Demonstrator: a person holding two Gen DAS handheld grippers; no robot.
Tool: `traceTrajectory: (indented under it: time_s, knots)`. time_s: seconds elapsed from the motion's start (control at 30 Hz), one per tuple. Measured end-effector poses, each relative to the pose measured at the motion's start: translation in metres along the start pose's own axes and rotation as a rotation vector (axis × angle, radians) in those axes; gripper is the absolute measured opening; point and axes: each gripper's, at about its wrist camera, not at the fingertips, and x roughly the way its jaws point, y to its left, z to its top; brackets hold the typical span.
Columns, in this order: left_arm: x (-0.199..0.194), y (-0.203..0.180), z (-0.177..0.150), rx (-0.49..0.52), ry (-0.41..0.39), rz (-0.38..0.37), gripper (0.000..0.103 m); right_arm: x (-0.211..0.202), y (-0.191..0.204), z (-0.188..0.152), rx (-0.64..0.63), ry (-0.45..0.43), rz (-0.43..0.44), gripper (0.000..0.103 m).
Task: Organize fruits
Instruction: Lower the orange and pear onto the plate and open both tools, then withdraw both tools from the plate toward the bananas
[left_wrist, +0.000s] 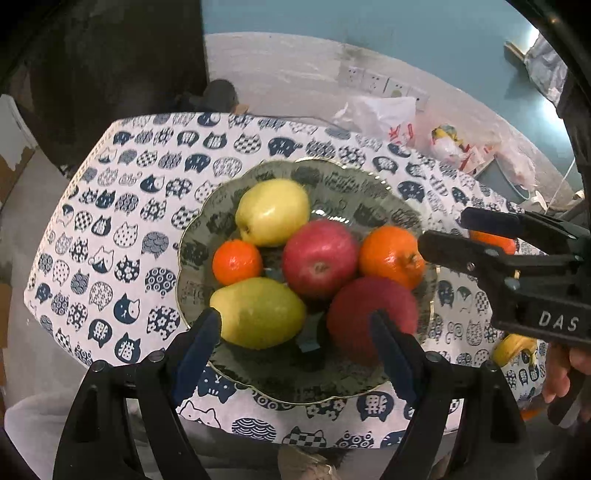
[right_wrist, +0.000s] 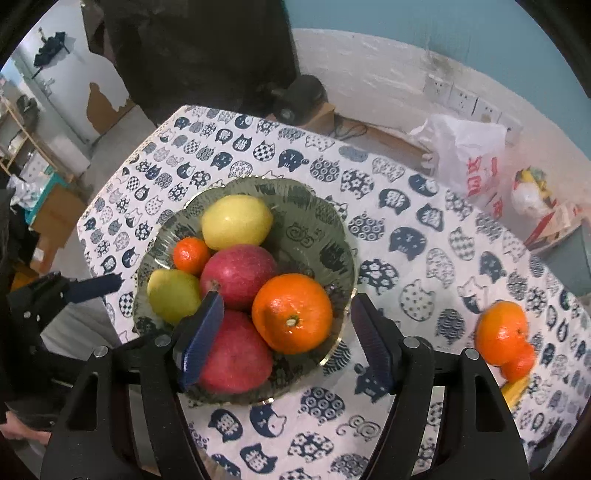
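Note:
A glass bowl (left_wrist: 351, 192) (right_wrist: 325, 229) on the cat-print cloth holds two yellow-green pears (left_wrist: 271, 212) (left_wrist: 258, 312), two red apples (left_wrist: 320, 258) (left_wrist: 371, 317), a small orange (left_wrist: 237, 261) and a big orange (left_wrist: 391, 256) (right_wrist: 291, 312). My left gripper (left_wrist: 295, 347) hangs open over the bowl's near side, the near pear and the blurred apple beyond its fingertips. My right gripper (right_wrist: 288, 332) is open above the big orange, its pads clear of the fruit. It also shows at the bowl's right rim as my right gripper (left_wrist: 448, 230).
Two loose oranges (right_wrist: 502, 332) (right_wrist: 521, 363) and a banana (right_wrist: 515, 391) lie on the cloth right of the bowl. Plastic bags (right_wrist: 469, 155) sit beyond the table's far right edge by wall sockets. A hand (left_wrist: 561, 376) holds the right gripper.

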Motion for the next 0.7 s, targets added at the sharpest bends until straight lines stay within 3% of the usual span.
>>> traceTrajectory:
  time_s: [0.4,0.7]
  knots:
    - [-0.023,-0.044,0.005,0.077,-0.048,-0.051,0.084,-0.061,-0.037,-0.018,0.081,-0.054,-0.061,0.079]
    - [-0.035,-0.094,0.005,0.168,-0.062,-0.098,0.084,-0.096,-0.087,-0.049,0.17,-0.069,-0.12,0.08]
